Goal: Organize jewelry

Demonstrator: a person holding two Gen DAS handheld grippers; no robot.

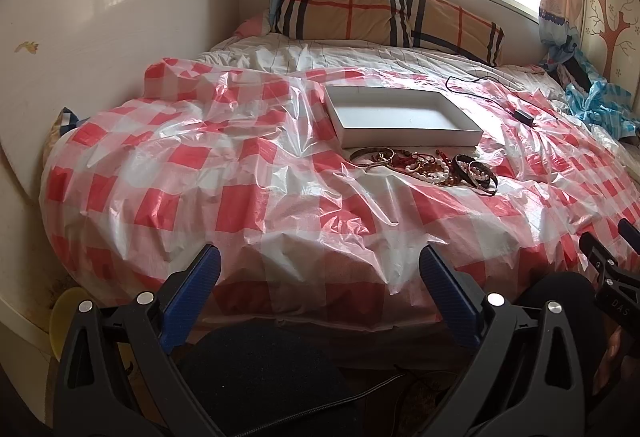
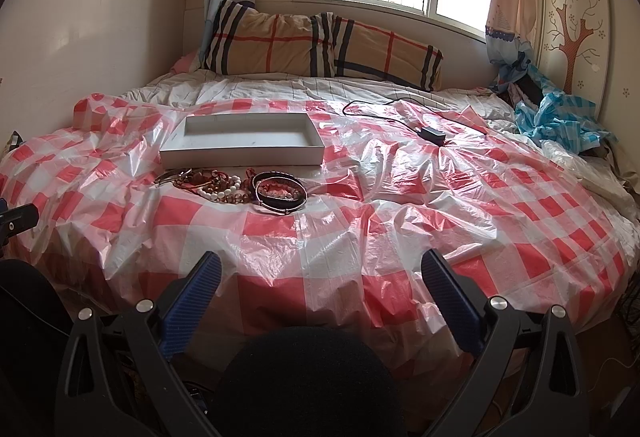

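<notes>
- The bed, under a red-and-white checked plastic sheet, carried everything.
- A shallow white cardboard tray lay empty, long side across the view.
- The tangled heap of beaded bracelets and metal bangles sat just in front of it, ahead and left of the right gripper, ahead and right of the left gripper.
- Both grippers' fingers gaped wide, holding nothing, well short of the heap; neither looked clearly nearer.

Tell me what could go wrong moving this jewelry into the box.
1. The bracelets lie piled and overlapping, so lifting one may well drag others along.
2. The plastic sheet under them is loose and crinkled; a finger could snag it and shift the white box.
3. Both grippers, left and right, are open and far back.
</notes>
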